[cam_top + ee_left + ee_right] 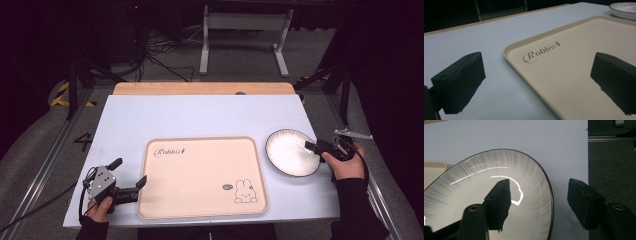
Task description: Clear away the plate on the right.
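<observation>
A cream tray printed with "Rabbit" and a small rabbit drawing lies on the white table, with nothing on it. To its right sits a white plate with a dark rim. My right gripper is at the plate's right edge. In the right gripper view its jaws stand apart astride the plate rim, one over the inside of the plate, one outside over the table, neither touching it. My left gripper is open at the tray's left edge, one jaw over the table, the other over the tray.
The white table top ends in a wooden strip at the back. Dark floor with cables and a white stand's legs lies beyond. The table's right edge runs close beside the plate.
</observation>
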A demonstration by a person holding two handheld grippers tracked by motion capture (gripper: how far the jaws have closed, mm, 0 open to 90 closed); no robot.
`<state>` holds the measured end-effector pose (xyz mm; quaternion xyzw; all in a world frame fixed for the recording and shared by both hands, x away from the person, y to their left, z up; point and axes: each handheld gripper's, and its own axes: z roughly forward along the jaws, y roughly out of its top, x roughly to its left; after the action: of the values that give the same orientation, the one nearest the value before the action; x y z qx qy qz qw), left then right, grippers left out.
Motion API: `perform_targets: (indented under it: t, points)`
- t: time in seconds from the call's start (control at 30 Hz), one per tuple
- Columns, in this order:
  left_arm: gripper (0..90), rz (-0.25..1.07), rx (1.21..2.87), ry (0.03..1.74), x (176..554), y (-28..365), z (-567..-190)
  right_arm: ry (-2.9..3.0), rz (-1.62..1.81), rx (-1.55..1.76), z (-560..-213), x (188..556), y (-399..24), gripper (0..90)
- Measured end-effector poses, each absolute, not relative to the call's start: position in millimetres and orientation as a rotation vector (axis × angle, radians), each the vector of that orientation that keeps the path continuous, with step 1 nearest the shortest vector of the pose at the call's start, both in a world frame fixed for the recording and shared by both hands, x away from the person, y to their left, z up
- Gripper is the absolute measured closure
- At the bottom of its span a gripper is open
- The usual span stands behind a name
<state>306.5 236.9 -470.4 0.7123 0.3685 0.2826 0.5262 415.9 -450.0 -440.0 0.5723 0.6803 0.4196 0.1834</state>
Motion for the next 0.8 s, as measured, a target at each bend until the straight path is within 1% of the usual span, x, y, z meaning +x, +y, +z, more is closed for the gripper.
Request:
perform_targets:
  t: [0.1,0.27,0.43,0.47,0.5,0.53,0.73,0.8]
  points:
    - [0.2,0.676,1.703,0.881,306.5,236.9,-470.4,1.918,1.192,1.673,-442.4,416.0,-452.2,38.3]
    - [0.2,0.676,1.704,0.881,306.4,236.8,-470.4,1.918,1.218,1.776,-445.6,415.7,-452.9,44.6]
    - [0.2,0.676,1.704,0.881,306.4,236.8,-470.4,1.923,1.208,1.816,-446.2,415.2,-452.3,47.2]
    - [0.2,0.676,1.704,0.880,306.4,236.8,-470.4,1.919,1.208,1.823,-446.3,415.1,-452.4,48.9]
    - [0.2,0.677,1.705,0.880,306.3,236.8,-470.3,1.916,1.224,1.863,-446.1,414.4,-452.9,54.7]
    - [0.2,0.677,1.705,0.880,306.3,236.8,-470.3,1.917,1.237,1.878,-446.5,414.3,-452.8,56.9]
    - [0.2,0.677,1.705,0.881,306.4,236.7,-470.3,1.900,1.246,1.928,-446.6,413.8,-451.7,60.3]
    - [0.2,0.677,1.705,0.881,306.5,236.7,-470.3,1.868,1.244,1.959,-447.3,412.8,-451.8,65.4]
